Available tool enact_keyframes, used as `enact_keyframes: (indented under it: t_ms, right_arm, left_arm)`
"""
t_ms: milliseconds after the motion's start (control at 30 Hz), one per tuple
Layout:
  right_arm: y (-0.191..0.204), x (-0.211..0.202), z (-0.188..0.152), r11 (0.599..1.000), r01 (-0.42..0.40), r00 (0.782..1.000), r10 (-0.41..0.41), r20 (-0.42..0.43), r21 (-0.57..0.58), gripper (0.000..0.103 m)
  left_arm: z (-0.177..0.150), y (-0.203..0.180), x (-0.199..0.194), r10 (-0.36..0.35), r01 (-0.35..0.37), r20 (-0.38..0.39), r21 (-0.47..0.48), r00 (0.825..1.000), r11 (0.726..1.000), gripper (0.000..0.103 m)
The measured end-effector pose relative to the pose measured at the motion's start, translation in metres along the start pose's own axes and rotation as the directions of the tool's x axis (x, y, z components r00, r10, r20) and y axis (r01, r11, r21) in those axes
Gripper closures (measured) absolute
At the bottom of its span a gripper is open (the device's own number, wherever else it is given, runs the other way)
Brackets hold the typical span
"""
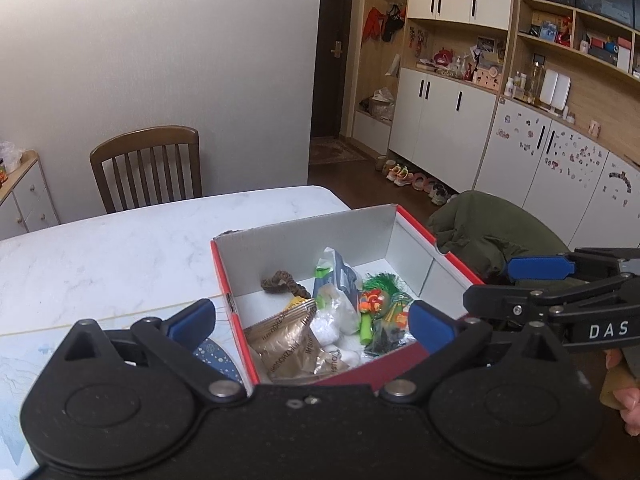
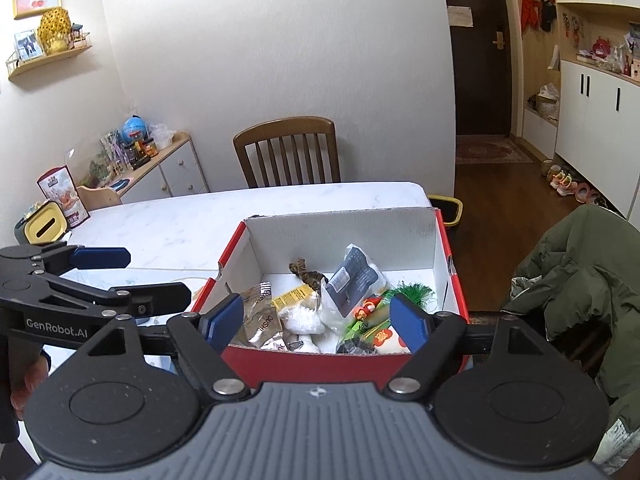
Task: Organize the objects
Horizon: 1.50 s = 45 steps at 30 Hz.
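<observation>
A red cardboard box (image 1: 424,236) (image 2: 232,248) with a white inside stands on the marble table near its right end. Inside lie a gold foil packet (image 1: 280,340) (image 2: 260,320), white lumps (image 1: 334,320) (image 2: 300,318), a dark-labelled plastic bag (image 1: 336,276) (image 2: 354,280), a brown braided cord (image 1: 284,284) (image 2: 306,274) and green-and-orange toys (image 1: 380,300) (image 2: 372,312). My left gripper (image 1: 312,320) hangs open over the box's near left part, holding nothing. My right gripper (image 2: 318,320) is open over the near wall, also empty; it shows at the right in the left wrist view (image 1: 508,284).
A wooden chair (image 1: 148,168) (image 2: 288,152) stands at the table's far side. A green jacket (image 1: 488,232) (image 2: 576,268) drapes over a chair right of the box. A blue patterned item (image 1: 216,354) lies left of the box. A yellow container (image 2: 42,228) and snack bag (image 2: 64,196) sit far left.
</observation>
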State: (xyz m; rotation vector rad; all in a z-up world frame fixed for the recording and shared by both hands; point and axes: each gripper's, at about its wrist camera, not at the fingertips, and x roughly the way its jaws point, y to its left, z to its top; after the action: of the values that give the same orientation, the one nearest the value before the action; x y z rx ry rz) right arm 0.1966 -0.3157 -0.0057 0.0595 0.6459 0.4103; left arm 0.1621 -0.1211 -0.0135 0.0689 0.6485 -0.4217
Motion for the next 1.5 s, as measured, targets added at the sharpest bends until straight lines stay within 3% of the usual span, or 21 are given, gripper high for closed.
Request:
enact_keyframes:
  t_ms: [467, 700, 1067, 1500]
  right_arm:
    - [-0.005, -0.028, -0.007, 0.995, -0.043, 0.995, 0.035, 0.089, 0.087, 0.002]
    - [-0.005, -0.034, -0.01, 0.99, -0.074, 0.993, 0.063, 0.097, 0.119, 0.002]
    - [-0.007, -0.038, -0.018, 0.987, -0.069, 0.996, 0.061, 0.06, 0.142, 0.002]
    - [0.002, -0.038, -0.021, 0.989, -0.035, 0.999, 0.029, 0.038, 0.147, 0.002]
  left_arm:
    - [-0.009, -0.008, -0.029, -0.02, 0.02, 0.067, -0.004, 0.998, 1.0, 0.0]
    - [-0.01, -0.011, -0.034, -0.013, 0.014, 0.079, -0.011, 0.997, 1.0, 0.0]
    - [-0.015, -0.012, -0.025, -0.024, 0.025, 0.01, -0.05, 1.0, 0.998, 0.0]
    - [-0.02, -0.005, -0.027, -0.031, 0.032, 0.01, -0.054, 0.999, 0.998, 0.0]
